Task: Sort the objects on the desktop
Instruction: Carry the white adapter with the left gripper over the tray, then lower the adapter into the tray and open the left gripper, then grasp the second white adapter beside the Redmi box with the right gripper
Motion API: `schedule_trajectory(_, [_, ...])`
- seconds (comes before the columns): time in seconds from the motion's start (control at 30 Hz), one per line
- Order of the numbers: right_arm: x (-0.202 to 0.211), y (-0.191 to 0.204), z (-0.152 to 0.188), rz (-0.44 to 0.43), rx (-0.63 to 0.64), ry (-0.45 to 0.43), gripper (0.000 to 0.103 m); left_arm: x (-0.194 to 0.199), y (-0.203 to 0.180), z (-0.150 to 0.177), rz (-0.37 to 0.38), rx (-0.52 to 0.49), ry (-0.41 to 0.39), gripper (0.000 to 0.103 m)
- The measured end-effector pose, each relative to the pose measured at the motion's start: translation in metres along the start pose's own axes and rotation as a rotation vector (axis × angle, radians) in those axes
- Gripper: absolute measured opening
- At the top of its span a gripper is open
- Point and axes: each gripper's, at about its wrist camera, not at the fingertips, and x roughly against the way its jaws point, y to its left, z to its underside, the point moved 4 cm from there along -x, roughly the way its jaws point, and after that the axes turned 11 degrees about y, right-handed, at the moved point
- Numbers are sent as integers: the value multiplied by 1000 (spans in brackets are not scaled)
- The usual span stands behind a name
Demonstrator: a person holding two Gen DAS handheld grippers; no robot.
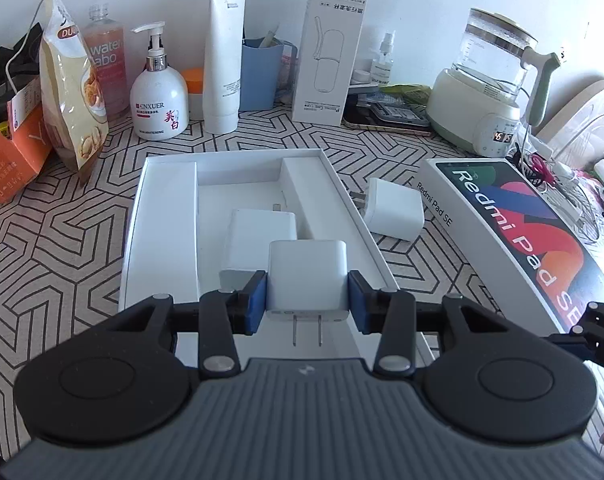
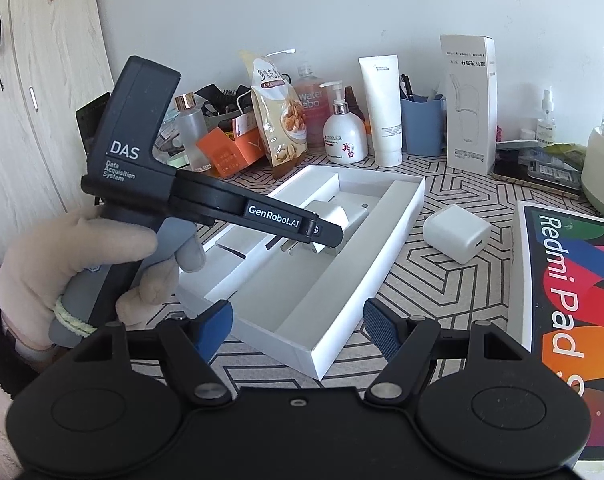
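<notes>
My left gripper [image 1: 308, 300] is shut on a white charger plug [image 1: 308, 272], with its two prongs pointing back at the camera, and holds it just above the open white box tray [image 1: 161, 216]. A second white charger [image 1: 257, 232] lies in the tray's middle channel, right ahead of the held one. A third charger [image 1: 394, 210] lies on the patterned tabletop right of the tray. In the right wrist view, a gloved hand holds the left gripper [image 2: 322, 236] over the tray [image 2: 342, 344]. My right gripper [image 2: 297, 320] stands open and holds nothing near the tray's front corner. The loose charger [image 2: 458, 234] lies beyond it to the right.
The Redmi Pad SE box lid [image 1: 522, 240] lies to the right of the tray. Along the back wall stand a snack bag [image 1: 73, 92], a white pump bottle [image 1: 159, 100], a white tube [image 1: 223, 60], a tall white carton [image 1: 330, 52] and a glass kettle [image 1: 490, 80].
</notes>
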Motion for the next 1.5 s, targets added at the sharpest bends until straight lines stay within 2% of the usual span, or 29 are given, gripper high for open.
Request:
schedule_trajectory(0.2, [-3, 1, 2, -35, 3, 31, 77, -1, -7, 2, -11, -43, 3, 41])
schedule_trajectory(0.43, [-6, 11, 2, -27, 59, 66, 77, -2, -1, 0, -48, -15, 3, 42])
schedule_trajectory(0.5, [-6, 11, 1, -30, 62, 61, 77, -1, 1, -2, -32, -1, 5, 50])
schedule_trajectory(0.6, [-6, 10, -1, -29, 61, 55, 78, 3, -2, -2, -26, -8, -11, 57])
schedule_trajectory(0.73, [-10, 2, -7, 13, 70, 66, 78, 11, -3, -3, -19, -3, -37, 71])
schedule_trajectory(0.9, [-15, -10, -25, 116, 133, 114, 78, 17, -6, -2, -8, -6, -54, 74])
schedule_trajectory(1.03, [-19, -20, -46, 165, 195, 160, 78, 19, -8, -2, 19, -2, -61, 79])
schedule_trajectory(1.1, [-20, -26, -56, 147, 200, 174, 78, 21, -5, -3, 37, 22, -64, 79])
schedule_trajectory(1.17, [-17, -35, -67, 75, 162, 169, 78, 22, -1, -3, 53, 66, -73, 80])
schedule_trajectory(1.23, [-15, -42, -75, 47, 138, 159, 79, 23, 3, -3, 64, 98, -82, 81])
schedule_trajectory(1.37, [-23, -48, -84, 141, 172, 156, 79, 23, 5, -3, 74, 117, -80, 82])
schedule_trajectory(1.5, [-42, -51, -88, 128, 198, 200, 79, 22, 6, -3, 79, 121, -73, 82])
